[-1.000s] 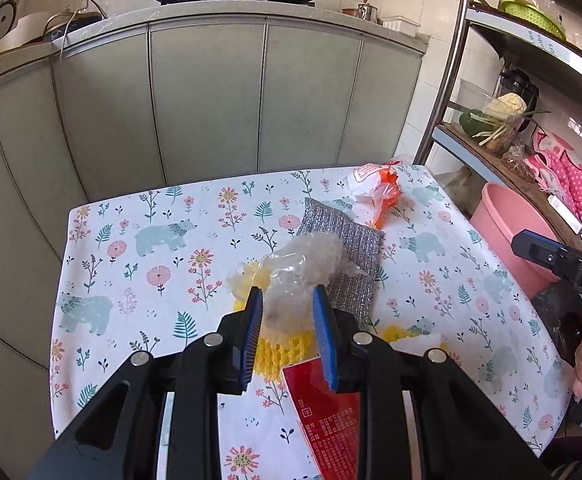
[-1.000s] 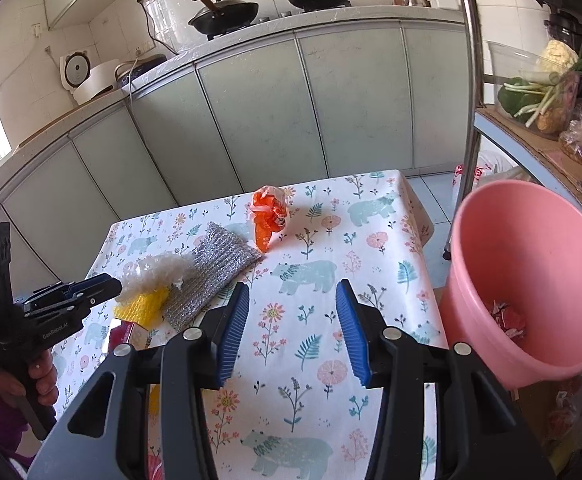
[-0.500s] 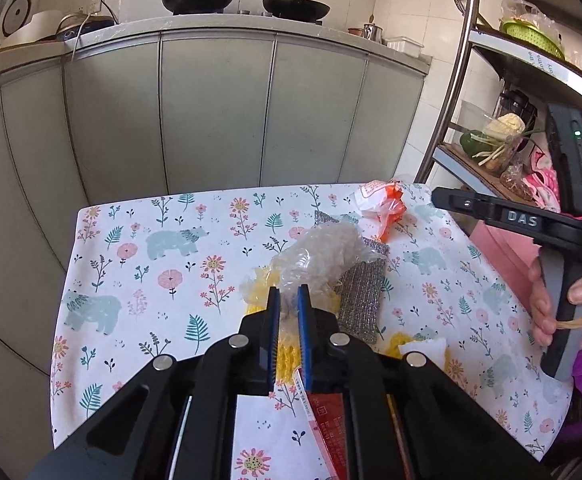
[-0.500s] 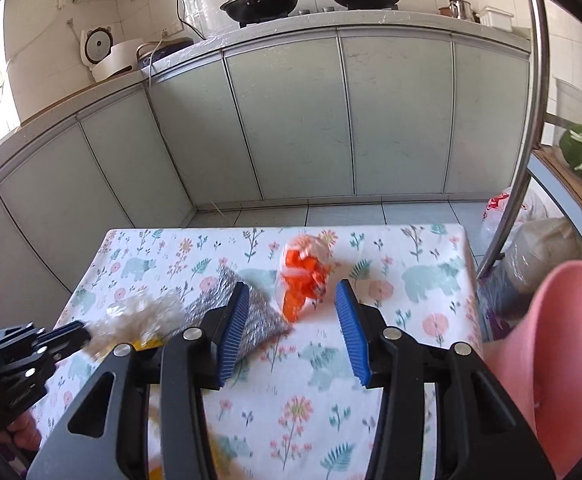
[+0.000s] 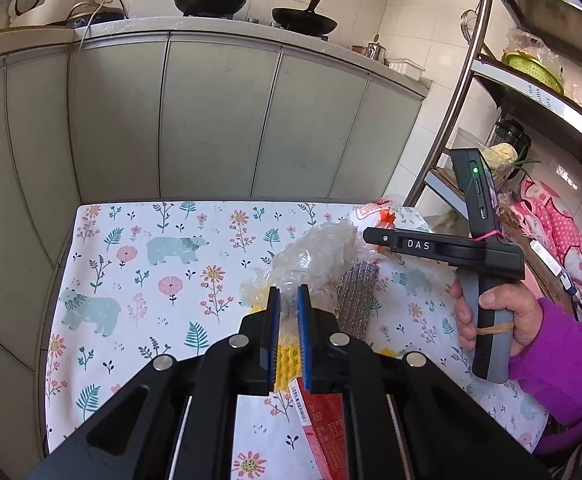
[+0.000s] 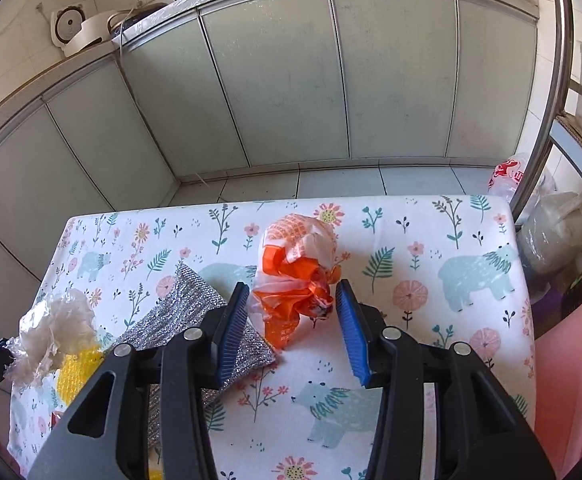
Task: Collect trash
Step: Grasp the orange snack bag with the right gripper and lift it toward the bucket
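Observation:
A crumpled clear plastic bag sticks out of my left gripper, which is shut on its lower end just above the table. From the right wrist view the same clear bag hangs at the far left. A scrunched orange-and-white plastic bag lies on the floral tablecloth. My right gripper straddles this bag with its jaws closing, and a thin gap shows beside each blue pad. In the left wrist view the right gripper shows from the side, held by a hand in a purple sleeve.
A silver scouring cloth and a yellow cloth lie left of the orange bag. A red packet sits near the table's front. A pink basin stands off the right edge beside a metal rack.
My left jaws shut on the clear plastic bag. My right gripper swung left from the pink basin, came down over the orange bag, and its jaws narrowed.

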Available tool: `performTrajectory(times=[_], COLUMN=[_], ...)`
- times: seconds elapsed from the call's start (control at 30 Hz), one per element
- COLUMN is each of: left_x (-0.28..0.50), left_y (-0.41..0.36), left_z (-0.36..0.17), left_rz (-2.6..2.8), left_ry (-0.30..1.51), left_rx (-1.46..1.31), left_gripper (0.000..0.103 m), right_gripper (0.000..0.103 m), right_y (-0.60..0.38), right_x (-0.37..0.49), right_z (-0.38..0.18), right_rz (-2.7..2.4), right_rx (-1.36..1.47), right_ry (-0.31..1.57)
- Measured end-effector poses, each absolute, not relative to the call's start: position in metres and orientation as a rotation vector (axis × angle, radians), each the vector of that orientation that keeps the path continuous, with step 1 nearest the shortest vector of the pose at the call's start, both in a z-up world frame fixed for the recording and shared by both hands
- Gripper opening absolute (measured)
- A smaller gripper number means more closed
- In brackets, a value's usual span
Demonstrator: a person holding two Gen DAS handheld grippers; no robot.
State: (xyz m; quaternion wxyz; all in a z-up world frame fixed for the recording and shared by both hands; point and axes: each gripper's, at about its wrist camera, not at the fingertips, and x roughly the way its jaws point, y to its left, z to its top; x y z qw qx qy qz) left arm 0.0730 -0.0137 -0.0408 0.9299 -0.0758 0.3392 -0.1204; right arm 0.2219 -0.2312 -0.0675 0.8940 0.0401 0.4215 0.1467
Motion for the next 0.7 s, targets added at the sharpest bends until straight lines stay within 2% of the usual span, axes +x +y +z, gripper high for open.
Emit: performTrajectory(times=[0.33, 0.7], left_x=[0.068, 0.055], left_y=[-0.015, -0.037], left_z=[-0.033, -0.001], left_rz=[-0.240, -0.279], left_ry=[0.677, 0.612], left_rx=[-0.150, -0.111], left_gripper=[0.008, 0.008], right_gripper=[0.035, 0.036], right_y=[-0.239, -0.268], right_x=[0.200, 0.120], right_z=[-0.050, 0.001], right_rz=[0.310, 0.310], right_rx=[0.093, 0.122], right_ry=[0.816, 0.717])
